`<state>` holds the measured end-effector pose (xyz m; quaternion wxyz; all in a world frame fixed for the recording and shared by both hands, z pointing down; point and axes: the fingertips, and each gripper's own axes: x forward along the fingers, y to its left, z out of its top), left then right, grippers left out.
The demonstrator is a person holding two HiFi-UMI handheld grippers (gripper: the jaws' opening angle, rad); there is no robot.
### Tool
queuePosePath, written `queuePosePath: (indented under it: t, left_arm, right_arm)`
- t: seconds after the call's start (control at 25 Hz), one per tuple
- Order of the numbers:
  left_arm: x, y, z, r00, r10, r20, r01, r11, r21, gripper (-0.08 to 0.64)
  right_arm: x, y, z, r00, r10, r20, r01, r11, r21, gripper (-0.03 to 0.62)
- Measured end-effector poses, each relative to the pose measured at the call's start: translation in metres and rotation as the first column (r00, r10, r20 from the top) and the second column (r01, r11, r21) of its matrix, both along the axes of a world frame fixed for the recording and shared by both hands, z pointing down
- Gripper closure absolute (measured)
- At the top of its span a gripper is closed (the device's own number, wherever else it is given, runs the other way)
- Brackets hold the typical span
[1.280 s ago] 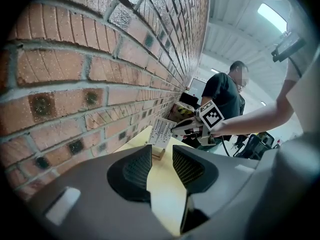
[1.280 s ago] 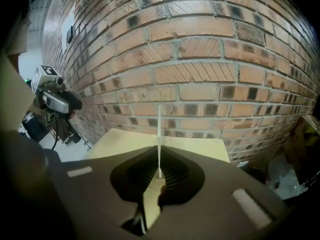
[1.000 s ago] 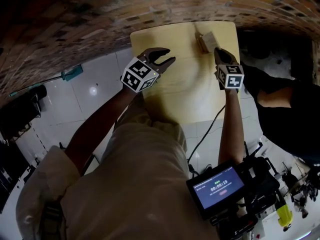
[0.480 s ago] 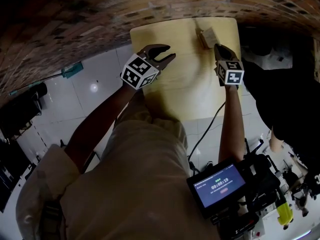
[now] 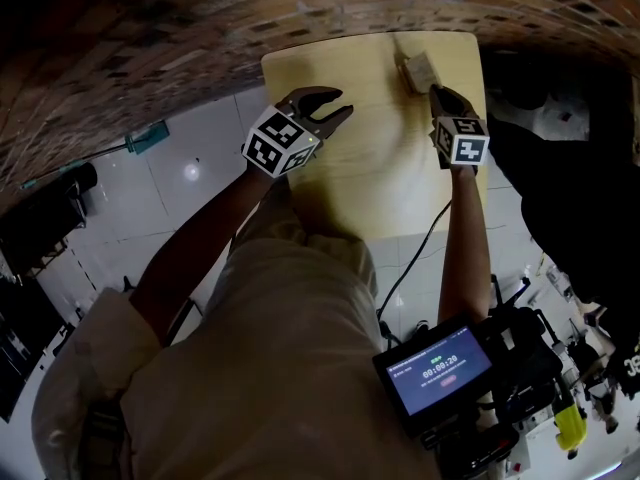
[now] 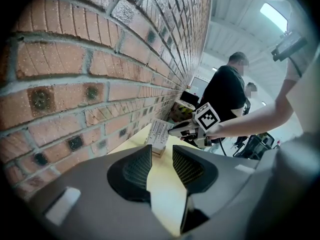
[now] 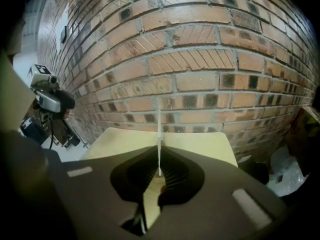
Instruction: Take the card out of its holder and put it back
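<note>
A white printed card [image 6: 159, 132] stands upright on a small wooden holder [image 6: 158, 149] at the far right of the pale wooden table [image 5: 370, 168], close to the brick wall. In the head view the card [image 5: 420, 69] sits just beyond my right gripper [image 5: 437, 91]. The right gripper view shows the card [image 7: 159, 129] edge-on as a thin white line, with my right gripper [image 7: 160, 171] shut on it. My left gripper [image 5: 340, 105] hovers over the table's left part, open and with nothing in it, its jaws [image 6: 162, 166] pointed toward the card.
A brick wall [image 7: 200, 74] runs along the table's far edge. A person in black [image 6: 225, 91] stands past the table's right side. A camera rig with a small monitor [image 5: 440, 373] hangs near my body. White tiled floor [image 5: 180, 178] lies left of the table.
The right gripper has crept slightly further toward the wall with the card between its jaws. The left gripper has held still. The person at the right has shifted.
</note>
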<state>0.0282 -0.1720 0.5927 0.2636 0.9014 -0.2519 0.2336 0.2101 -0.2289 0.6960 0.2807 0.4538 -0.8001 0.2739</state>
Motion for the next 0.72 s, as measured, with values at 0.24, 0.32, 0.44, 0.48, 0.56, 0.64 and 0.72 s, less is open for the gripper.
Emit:
queuePosePath:
  t: [0.24, 0.32, 0.44, 0.48, 0.56, 0.64, 0.72]
  left_arm:
    - [-0.001, 0.002, 0.003, 1.0, 0.002, 0.003, -0.002, 1.0, -0.005, 0.411]
    - [-0.001, 0.002, 0.004, 1.0, 0.004, 0.004, -0.004, 1.0, -0.007, 0.411]
    - [-0.002, 0.002, 0.006, 1.0, 0.005, 0.005, -0.005, 1.0, -0.01, 0.411]
    - [-0.002, 0.002, 0.006, 1.0, 0.005, 0.005, -0.005, 1.0, -0.01, 0.411]
    - [-0.002, 0.002, 0.006, 1.0, 0.007, 0.005, -0.007, 1.0, -0.01, 0.411]
    - [-0.001, 0.002, 0.006, 1.0, 0.01, 0.006, -0.01, 1.0, -0.01, 0.41]
    - [-0.001, 0.003, 0.007, 1.0, 0.011, 0.007, -0.011, 1.0, -0.013, 0.411]
  right_arm:
    - [-0.001, 0.002, 0.002, 1.0, 0.018, 0.015, -0.018, 1.0, -0.014, 0.58]
    - [-0.002, 0.001, 0.004, 1.0, 0.013, 0.005, -0.013, 1.0, -0.014, 0.58]
    - [-0.005, 0.0, 0.004, 1.0, 0.011, -0.004, -0.011, 1.0, -0.005, 0.58]
    - [-0.003, 0.0, 0.008, 1.0, 0.02, -0.002, -0.02, 1.0, -0.007, 0.58]
    - [-0.001, -0.001, 0.013, 1.0, 0.03, 0.0, -0.03, 0.999, -0.009, 0.58]
    - [0.0, -0.001, 0.015, 0.999, 0.032, -0.003, -0.032, 0.999, -0.012, 0.58]
    - [0.001, -0.001, 0.017, 0.999, 0.034, -0.006, -0.034, 0.999, -0.015, 0.58]
